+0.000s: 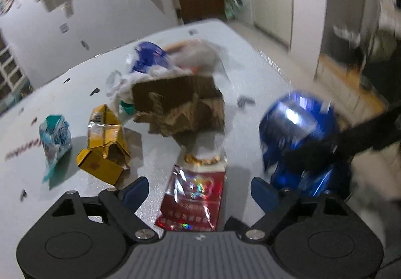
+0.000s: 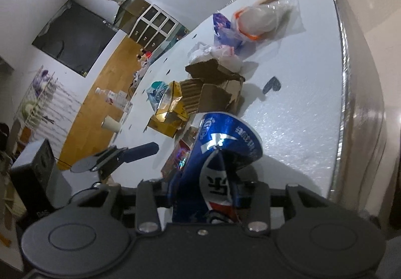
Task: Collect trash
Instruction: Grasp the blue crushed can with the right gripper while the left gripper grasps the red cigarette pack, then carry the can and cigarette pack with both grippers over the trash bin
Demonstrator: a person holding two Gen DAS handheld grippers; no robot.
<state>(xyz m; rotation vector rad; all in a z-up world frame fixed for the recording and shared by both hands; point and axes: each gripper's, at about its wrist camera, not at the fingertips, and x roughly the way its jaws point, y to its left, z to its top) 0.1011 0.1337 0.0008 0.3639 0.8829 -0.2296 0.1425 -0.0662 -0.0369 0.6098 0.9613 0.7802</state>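
Right hand-held gripper [image 2: 208, 193]: jaws pinched on a crushed blue can [image 2: 220, 153], which fills the gap between them and sticks out toward 12 o'clock in the right wrist view. In the left wrist view the same can [image 1: 298, 133] sits at 3 o'clock, motion-blurred, with a black finger across it.

Left hand-held gripper [image 1: 198, 193]: jaws spread, nothing gripped. A red foil cigarette pack [image 1: 194, 201] lies flat on the white surface [image 1: 263, 73] between its blue fingertips [image 1: 135, 193], no contact visible.

Rest of the trash on the surface, left wrist view:
- torn brown cardboard [image 1: 180, 106] at 12 o'clock, just beyond the red pack
- yellow carton [image 1: 105, 143], opened and crumpled, at 10 o'clock
- teal-and-white wrapper [image 1: 55, 136] at 9 o'clock, beside the carton
- blue-and-white bag [image 1: 147, 58] and a clear plastic bag with orange trim [image 1: 198, 56] behind the cardboard, blurred

Right wrist view shows the same pile at 12 o'clock past the can, the clear bag [image 2: 260, 21] farthest out.
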